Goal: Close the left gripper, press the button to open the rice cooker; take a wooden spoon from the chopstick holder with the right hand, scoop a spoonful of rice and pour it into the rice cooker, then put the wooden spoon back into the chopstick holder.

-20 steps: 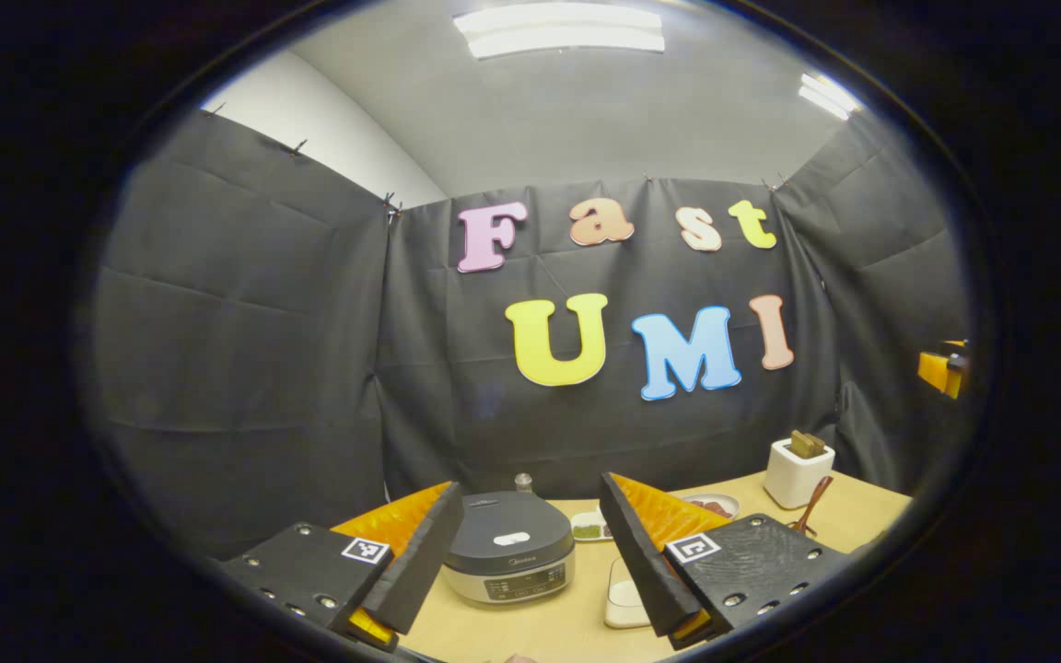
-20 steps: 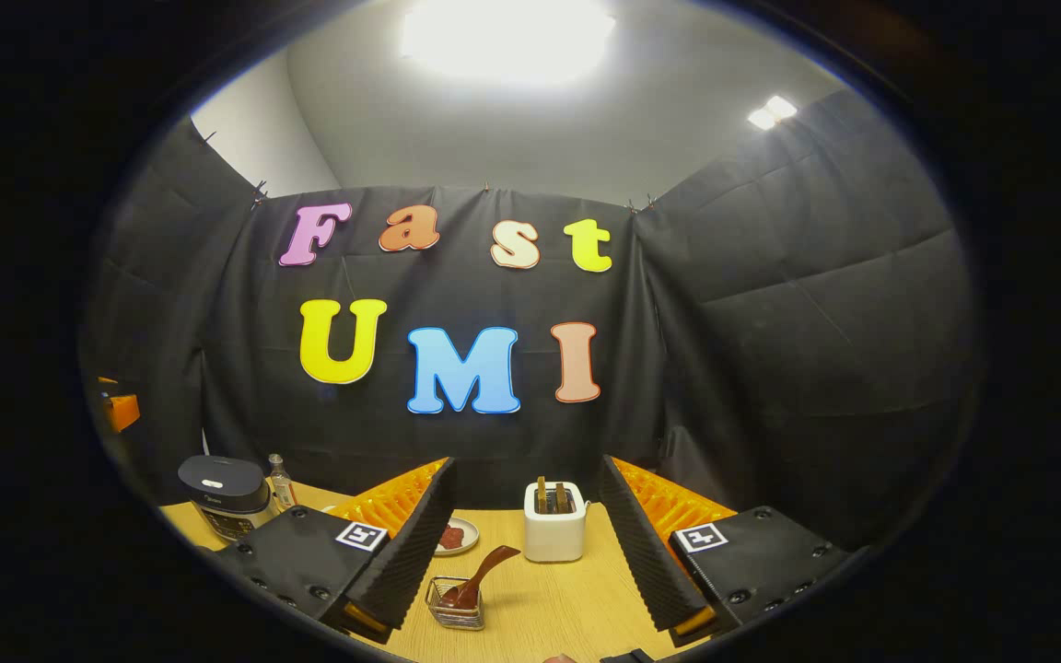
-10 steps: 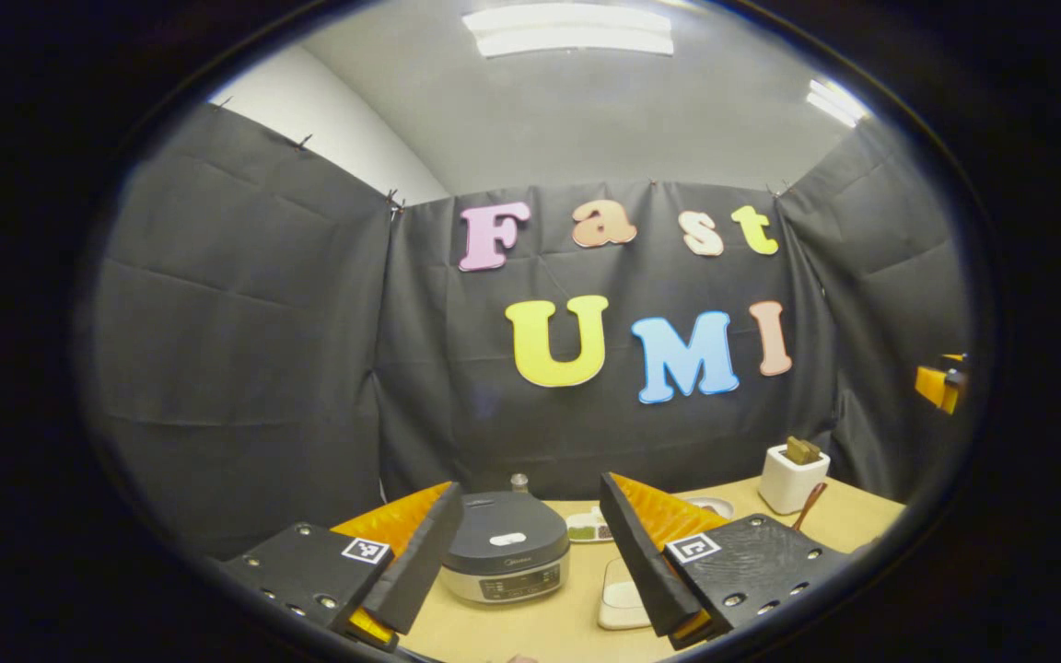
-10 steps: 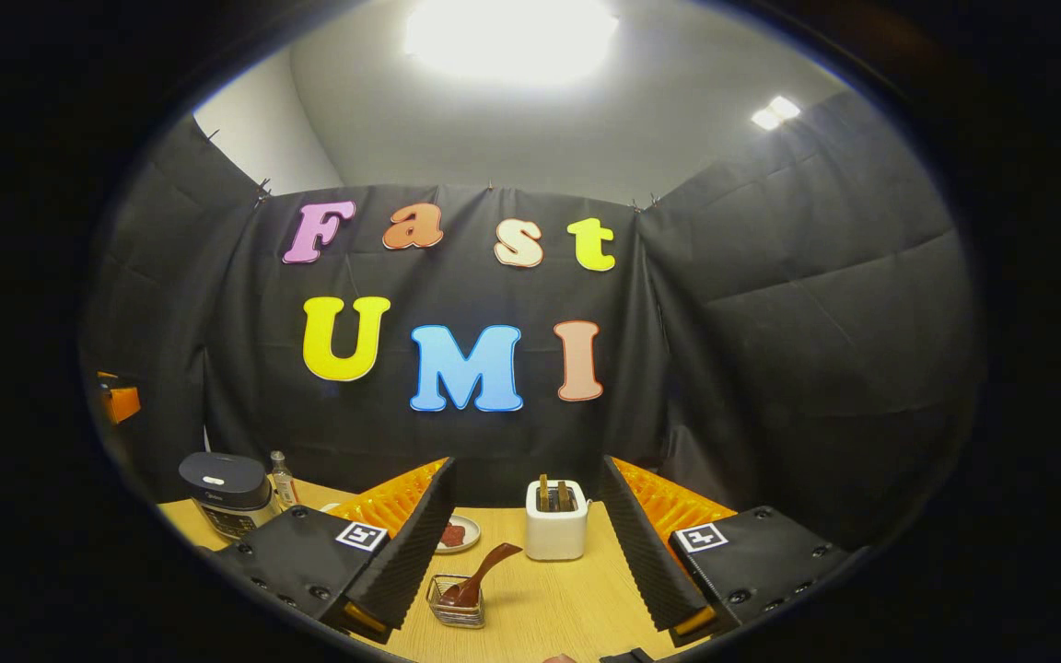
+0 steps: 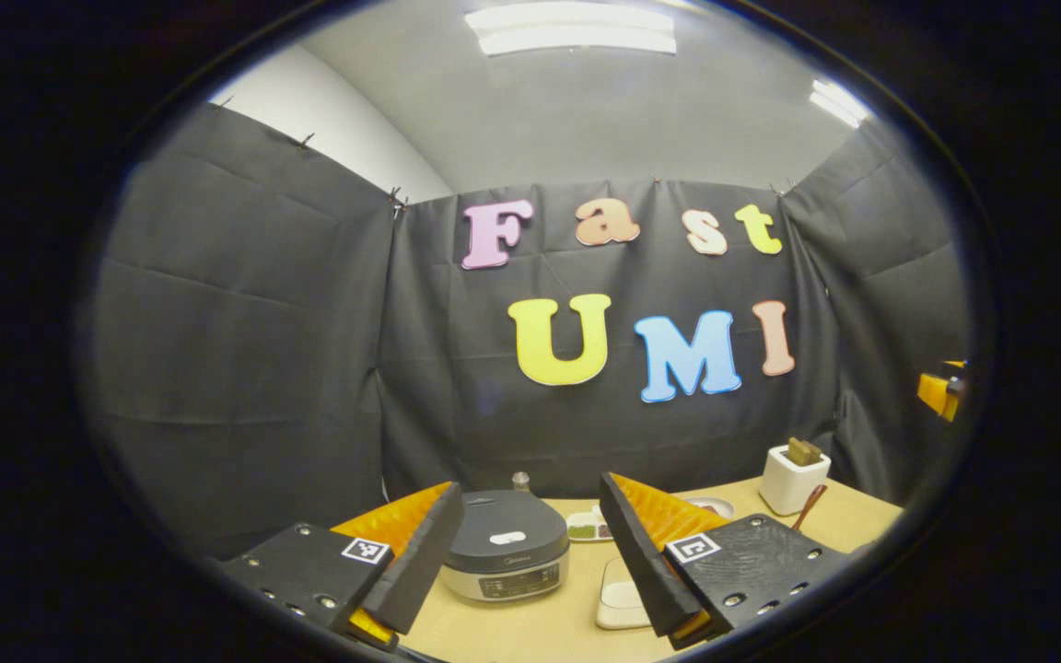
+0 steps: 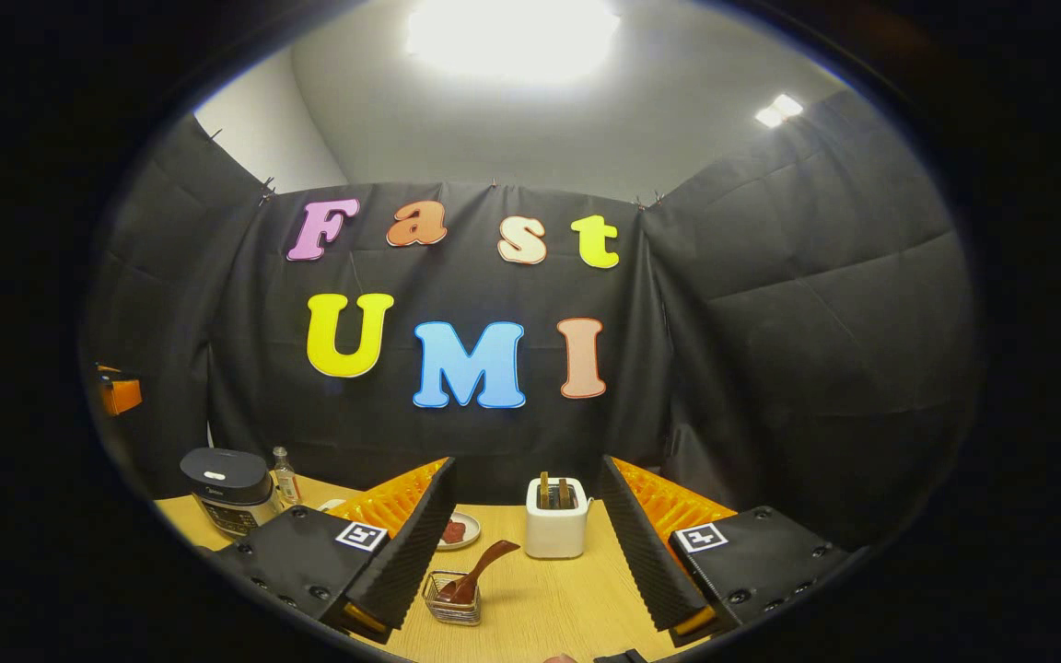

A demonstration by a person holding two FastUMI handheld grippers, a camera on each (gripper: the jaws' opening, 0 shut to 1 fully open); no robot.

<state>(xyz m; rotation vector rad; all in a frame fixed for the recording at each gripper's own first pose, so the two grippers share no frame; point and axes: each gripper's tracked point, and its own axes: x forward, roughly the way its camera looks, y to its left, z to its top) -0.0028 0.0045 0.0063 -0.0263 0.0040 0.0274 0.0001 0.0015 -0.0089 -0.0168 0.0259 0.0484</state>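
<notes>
Nearest in the left gripper view, the left tool (image 5: 530, 562) has its two fingers spread wide and nothing between them, and that is worth a word: the task wants it closed before it pushes anything, so by my reading the first step is not yet done. Framed right in that gap sits the rice cooker (image 5: 506, 557) on the desk (image 5: 530, 631), lid down, its pale button (image 5: 507, 538) on top facing up, so the tool looks lined up on it and well short of touching. Just right of the cooker, near the tool's right finger, lies a shallow white dish (image 5: 621, 604), probably the rice supply, though I cannot make out its contents. Over to the right gripper view: the right tool (image 6: 526, 557) is likewise wide open and empty, held above the desk. Between its fingers, close in, stands the small wire chopstick holder (image 6: 453, 610) with the wooden spoon (image 6: 478, 571) leaning out of it, bowl down in the basket, handle angled up and to the right, which offers that hand a clean reach. Farther back sits a white toaster (image 6: 556, 531) with a small plate (image 6: 459, 531) to its left. Far left stand the cooker and a small bottle (image 6: 285, 476) beside it, and at the far left edge a glimpse of the other tool. Behind it all hangs the black cloth wall (image 6: 770, 322).
</notes>
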